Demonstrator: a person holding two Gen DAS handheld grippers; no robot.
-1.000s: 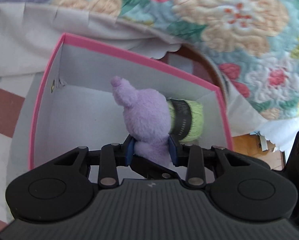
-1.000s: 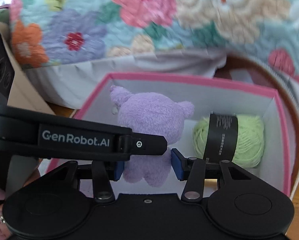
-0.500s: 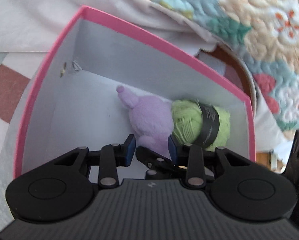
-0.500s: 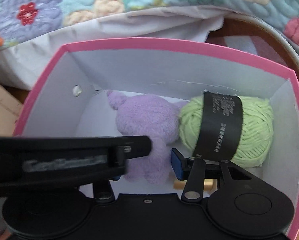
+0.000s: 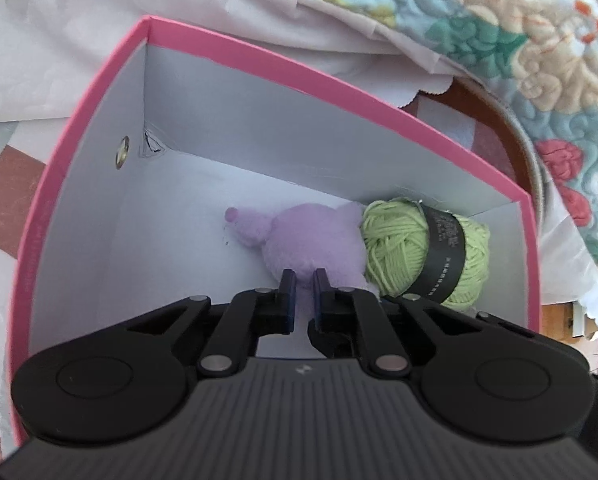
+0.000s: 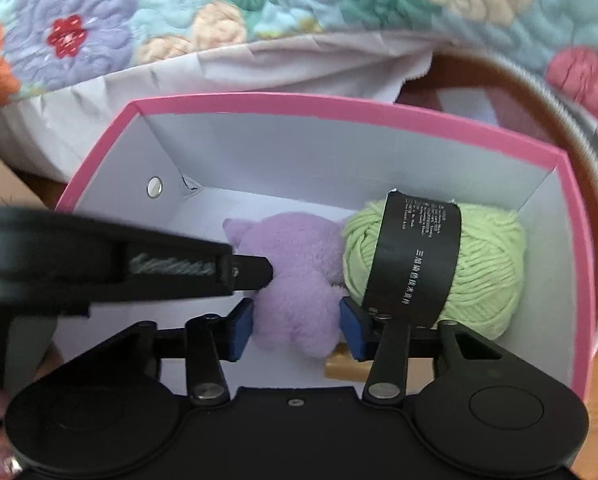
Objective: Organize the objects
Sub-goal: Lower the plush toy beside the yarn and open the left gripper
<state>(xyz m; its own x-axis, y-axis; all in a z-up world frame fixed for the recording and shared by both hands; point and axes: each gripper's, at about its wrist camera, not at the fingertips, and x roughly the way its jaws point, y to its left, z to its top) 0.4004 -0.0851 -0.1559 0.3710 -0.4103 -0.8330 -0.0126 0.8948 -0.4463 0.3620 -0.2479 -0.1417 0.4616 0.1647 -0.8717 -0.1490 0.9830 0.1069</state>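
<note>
Two items in pink box: green yarn ball resting, purple plush beside it. We grip plush with both: left gripper pinched tight, right gripper just narrowed around body. Release left.

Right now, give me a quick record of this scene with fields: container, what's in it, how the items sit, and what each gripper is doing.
container: pink box, white inside, open top
contents: purple plush toy; green yarn ball with black label
arrangement: toy touching yarn ball, both on box floor
left gripper: shut, pinching the toy's fur
right gripper: straddles the toy, has just been closing on it
surroundings: floral quilt behind box
</note>
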